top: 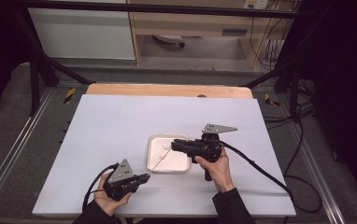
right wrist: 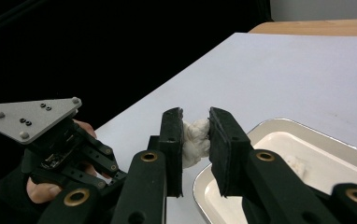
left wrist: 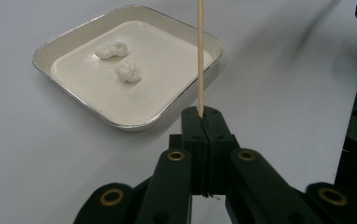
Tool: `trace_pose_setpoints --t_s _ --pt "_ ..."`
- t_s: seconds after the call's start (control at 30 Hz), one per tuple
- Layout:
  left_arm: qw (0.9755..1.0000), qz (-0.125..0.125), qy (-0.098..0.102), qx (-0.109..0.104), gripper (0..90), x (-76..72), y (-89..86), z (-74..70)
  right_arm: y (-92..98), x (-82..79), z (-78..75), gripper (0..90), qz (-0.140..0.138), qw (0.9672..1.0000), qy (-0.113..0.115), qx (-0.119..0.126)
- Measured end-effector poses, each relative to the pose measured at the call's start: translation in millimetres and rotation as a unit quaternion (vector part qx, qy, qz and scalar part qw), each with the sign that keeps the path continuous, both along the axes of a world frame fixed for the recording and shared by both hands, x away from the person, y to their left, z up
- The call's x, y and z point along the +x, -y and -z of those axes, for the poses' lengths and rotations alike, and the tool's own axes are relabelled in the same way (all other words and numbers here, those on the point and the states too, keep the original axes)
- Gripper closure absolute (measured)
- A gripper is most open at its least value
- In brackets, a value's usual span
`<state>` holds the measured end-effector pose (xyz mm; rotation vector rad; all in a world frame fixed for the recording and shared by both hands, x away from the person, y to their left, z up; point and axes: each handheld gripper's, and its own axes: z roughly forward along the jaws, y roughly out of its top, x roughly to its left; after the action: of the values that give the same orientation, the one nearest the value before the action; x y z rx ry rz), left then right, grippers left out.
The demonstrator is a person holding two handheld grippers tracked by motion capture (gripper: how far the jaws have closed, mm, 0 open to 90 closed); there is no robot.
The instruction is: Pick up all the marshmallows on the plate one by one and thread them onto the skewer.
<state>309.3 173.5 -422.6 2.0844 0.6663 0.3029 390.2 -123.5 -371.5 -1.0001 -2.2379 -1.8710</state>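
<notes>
Left to right across the counter (top: 120, 126): my left tool (top: 144, 178) sits near the front edge, its jaws closed fully on the base of a thin wooden skewer (left wrist: 200, 60). In the left gripper view the skewer rises straight out from between the pads. In the high view its long axis runs from the left tool up and to the right, and the free end lies over the tray (top: 154, 140).

The tray is a shallow square dish with a metal rim, set at mid-counter just right of the left tool. Two small white lumps (left wrist: 120, 60) rest on its floor, close together but apart, toward the far-left corner as the left gripper view shows it.

My right tool (top: 174, 145) is over the right part of the tray, pointing left toward the skewer. Its jaws stand at a narrow gap and pinch a third white piece (right wrist: 194, 140) between the pads. That piece hangs clear of the tray floor.

The relation that governs the next move: the held piece lies up and to the right of the left tool, near the skewer tip. I judge the step in hand is threading it onto the tip. This calls for the piece to be lined up on the skewer's axis. I cannot tell from these views whether tip and piece already touch.
</notes>
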Motion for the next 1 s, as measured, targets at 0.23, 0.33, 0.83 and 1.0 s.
trace_pose_setpoints --t_s 0.23,0.33,0.83,1.0 --pt "1.0000 0.000 0.003 0.003 89.0 -0.3 0.6 0.8 -2.7 -0.2 2.7 76.9 -0.005 1.0000 -0.003 0.008" --pt "1.0000 -0.002 0.003 0.004 89.0 -0.6 0.9 1.8 -4.0 -1.6 3.5 77.7 -0.009 0.9999 -0.001 0.007" --pt "0.9999 -0.007 -0.009 0.002 89.1 -0.7 2.7 2.9 -12.1 -5.7 9.8 79.2 -0.008 0.9998 0.000 0.020" --pt "0.9999 -0.015 -0.004 0.001 89.2 -1.9 2.3 1.8 -13.0 -6.9 10.1 79.4 -0.007 0.9997 0.001 0.024"
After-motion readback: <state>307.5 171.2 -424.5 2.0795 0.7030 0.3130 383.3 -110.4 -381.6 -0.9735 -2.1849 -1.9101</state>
